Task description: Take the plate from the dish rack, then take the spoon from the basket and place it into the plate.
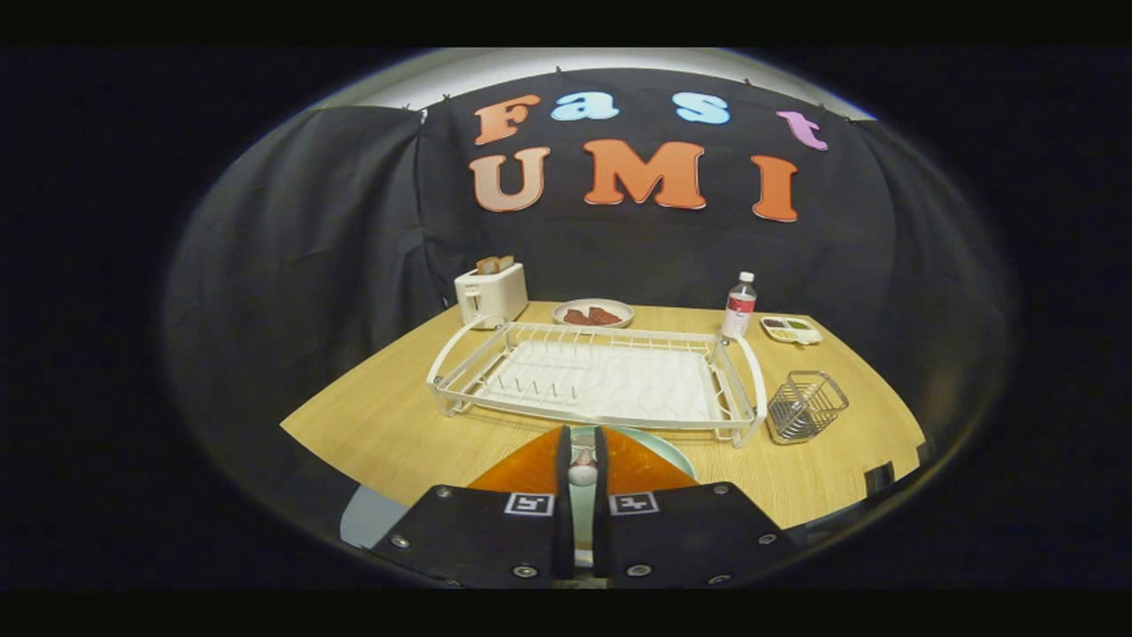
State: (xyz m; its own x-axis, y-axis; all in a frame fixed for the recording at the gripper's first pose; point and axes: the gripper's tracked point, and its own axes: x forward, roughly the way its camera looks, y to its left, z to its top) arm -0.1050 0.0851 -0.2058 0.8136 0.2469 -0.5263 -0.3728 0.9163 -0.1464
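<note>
spoon (582, 473) upright between gripper (582, 460) fingers

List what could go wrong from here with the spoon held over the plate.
1. The gripper pinches the spoon in a narrow hold; it may tilt or slip before release.
2. The plate lies close to the dish rack, and the fingers largely hide it, so the drop is hard to judge; the spoon might land on the table.
</note>
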